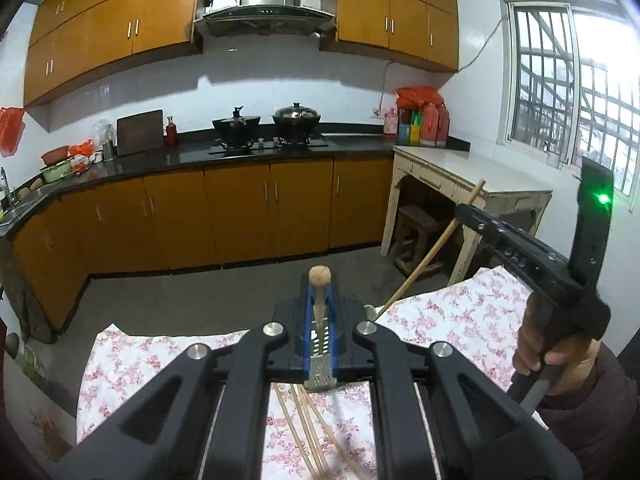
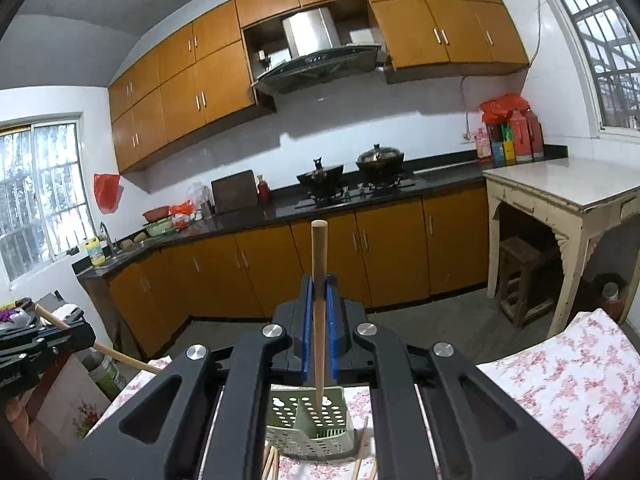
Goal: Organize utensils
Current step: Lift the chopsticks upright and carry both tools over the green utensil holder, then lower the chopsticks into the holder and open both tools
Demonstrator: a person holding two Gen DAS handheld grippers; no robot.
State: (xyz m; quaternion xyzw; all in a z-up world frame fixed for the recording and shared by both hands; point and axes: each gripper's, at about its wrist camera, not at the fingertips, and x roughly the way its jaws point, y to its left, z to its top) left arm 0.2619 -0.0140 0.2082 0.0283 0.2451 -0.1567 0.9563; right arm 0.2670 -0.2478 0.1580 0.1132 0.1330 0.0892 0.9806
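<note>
In the left wrist view my left gripper [image 1: 319, 298] is shut on a wooden chopstick [image 1: 320, 280] that points forward, above a perforated green utensil holder [image 1: 319, 364]. Loose chopsticks [image 1: 304, 420] lie on the floral tablecloth [image 1: 460, 312] below. The right gripper [image 1: 472, 212] appears at the right, holding a long chopstick [image 1: 424, 260]. In the right wrist view my right gripper [image 2: 319, 296] is shut on that chopstick [image 2: 319, 280], its lower end over the utensil holder [image 2: 310, 420]. More chopsticks [image 2: 362, 444] lie beside the holder.
A kitchen counter [image 1: 160, 160] with a stove, two pots [image 1: 296, 118] and a sink runs along the far wall. A white side table [image 1: 472, 176] with a stool under it stands at the right. Grey floor lies between it and the cloth-covered table.
</note>
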